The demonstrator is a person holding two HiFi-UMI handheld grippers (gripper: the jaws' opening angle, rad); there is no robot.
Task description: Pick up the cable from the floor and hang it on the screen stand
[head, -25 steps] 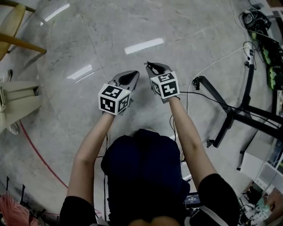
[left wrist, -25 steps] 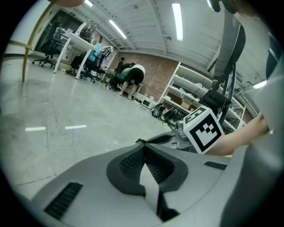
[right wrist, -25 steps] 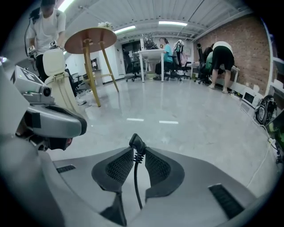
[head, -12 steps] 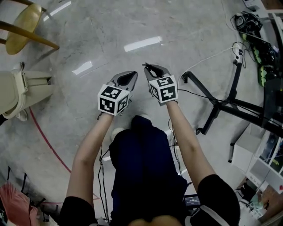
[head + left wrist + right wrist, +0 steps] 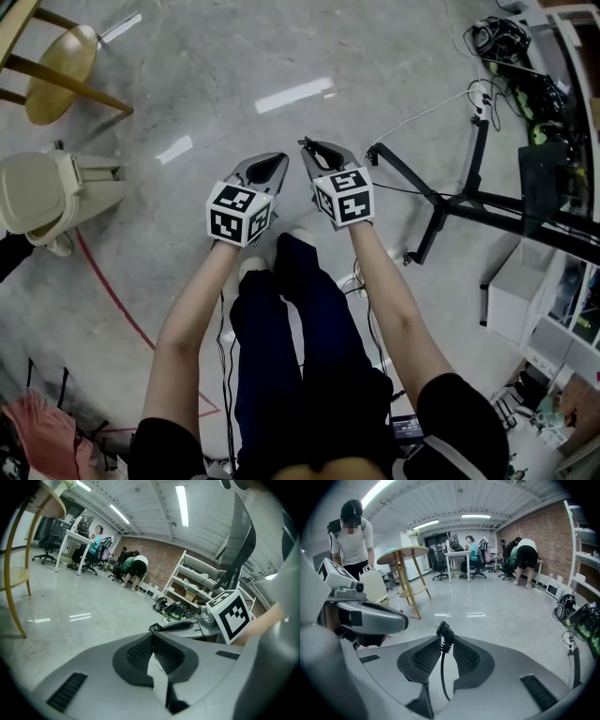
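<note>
Black cable stands pinched between the jaws of the right gripper. Its moulded plug pokes up just past the jaw tips, and the cord drops down through the gap behind the pads. The jaws are closed on it, held a little apart by the strain relief.

Just beside it, the left gripper has its jaws closed with the tips meeting. A thin dark line shows in the gap behind them, but whether it is gripped cannot be told.

In the head view both grippers are held side by side at arm's length, above the floor and in front of the person's legs.

To the right stands the screen stand, with black legs spread on the floor near its right edge. A thin black line runs from beside the right gripper toward one of those legs. A white cord trails over the floor past the stand toward the far right corner.

Well apart, near the floor's far left corner, are a wooden stool and a beige container.
</note>
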